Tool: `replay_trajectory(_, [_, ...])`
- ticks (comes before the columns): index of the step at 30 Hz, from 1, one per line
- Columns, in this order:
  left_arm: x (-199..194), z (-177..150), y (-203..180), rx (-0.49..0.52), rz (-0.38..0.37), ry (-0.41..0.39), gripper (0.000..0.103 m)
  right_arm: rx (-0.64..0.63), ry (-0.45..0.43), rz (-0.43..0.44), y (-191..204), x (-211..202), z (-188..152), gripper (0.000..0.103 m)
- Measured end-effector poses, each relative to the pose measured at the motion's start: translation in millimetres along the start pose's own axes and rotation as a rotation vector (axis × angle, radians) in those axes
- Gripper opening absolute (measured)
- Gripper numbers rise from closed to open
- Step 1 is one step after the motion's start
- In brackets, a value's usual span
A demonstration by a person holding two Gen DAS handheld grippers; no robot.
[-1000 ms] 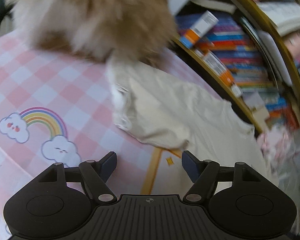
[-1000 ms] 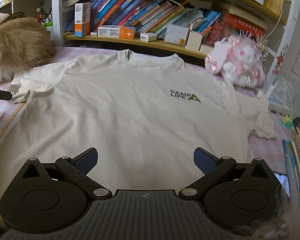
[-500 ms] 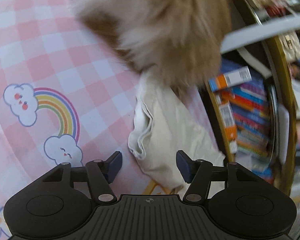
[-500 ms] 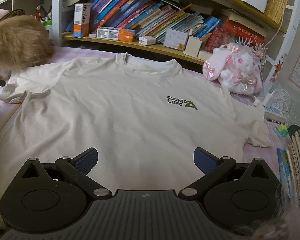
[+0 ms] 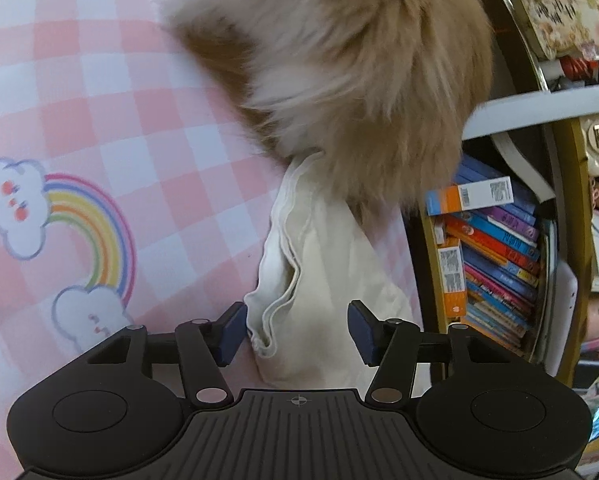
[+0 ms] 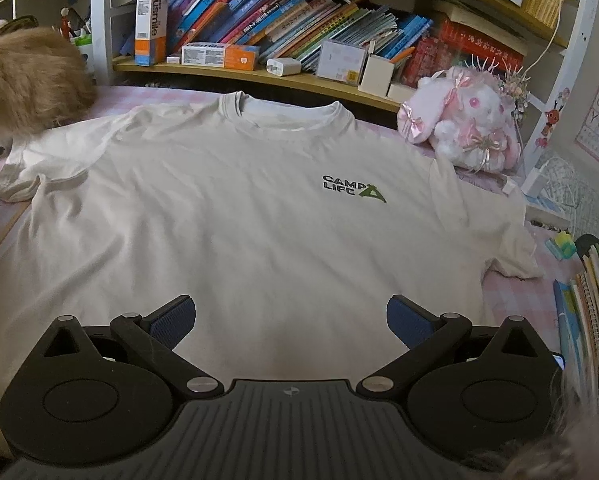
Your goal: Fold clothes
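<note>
Cream cotton T-shirt (image 6: 259, 220) lies flat, soft and limp; left gripper (image 5: 297, 330), jaws apart, straddles the sleeve hem (image 5: 283, 300), a good pinch point. Right gripper (image 6: 291, 320) hovers spread over the body.

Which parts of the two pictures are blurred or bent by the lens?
Left wrist view: the fur is smeared and soft, while the sleeve near the left gripper is sharper; the shelf curves strongly. Right wrist view: mostly sharp, the shirt logo is readable; the shelf edge bows, and the corners go dark.
</note>
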State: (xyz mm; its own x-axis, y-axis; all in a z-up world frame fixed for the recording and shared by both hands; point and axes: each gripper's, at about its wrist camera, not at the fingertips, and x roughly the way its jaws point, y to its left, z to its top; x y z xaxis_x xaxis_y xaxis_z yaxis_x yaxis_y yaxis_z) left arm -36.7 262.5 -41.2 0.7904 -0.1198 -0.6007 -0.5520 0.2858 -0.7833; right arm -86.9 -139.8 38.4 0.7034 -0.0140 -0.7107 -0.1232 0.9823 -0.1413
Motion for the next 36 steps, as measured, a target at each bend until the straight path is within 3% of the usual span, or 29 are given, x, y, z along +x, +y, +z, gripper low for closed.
replay_trajectory(7, [8,2,-10,0.061,0.045,-0.023,0.04,0.019,0.011,0.012,-10,1,-5,0.103])
replay_trajectory(9, [9,1,-12,0.08,0.095,-0.027,0.013,0.031,0.017,0.014,-17,3,-8,0.103])
replay_trajectory(12, [5,-2,-11,0.071,0.115,-0.05,0.008,0.043,0.028,0.03,-29,7,-11,0.103])
replay_trajectory(16, [-7,-11,-36,0.131,0.087,-0.101,0.007,0.056,0.038,0.055,-47,15,-13,0.103])
replay_trajectory(22, [0,-41,-117,0.419,0.027,-0.097,0.007,0.075,0.054,0.092,-73,27,-16,0.103])
replay_trajectory(26, [25,-99,-171,0.68,0.001,0.003,0.007,0.086,0.055,0.134,-88,34,-22,0.103])
replay_trajectory(28, [46,-144,-187,0.873,0.041,0.108,0.014,0.094,0.052,0.147,-96,35,-23,0.103])
replay_trajectory(30, [69,-179,-186,1.01,0.162,0.171,0.018,0.108,0.047,0.157,-105,37,-25,0.103])
replay_trajectory(32, [90,-201,-179,1.076,0.275,0.21,0.018,0.125,0.041,0.169,-114,38,-26,0.103])
replay_trajectory(33, [91,-200,-176,1.045,0.278,0.206,0.02,0.128,0.04,0.171,-117,38,-28,0.103])
replay_trajectory(35, [81,-187,-171,0.962,0.221,0.182,0.035,0.135,0.039,0.173,-124,38,-30,0.103])
replay_trajectory(36, [76,-179,-170,0.923,0.195,0.153,0.049,0.14,0.042,0.173,-127,38,-32,0.103])
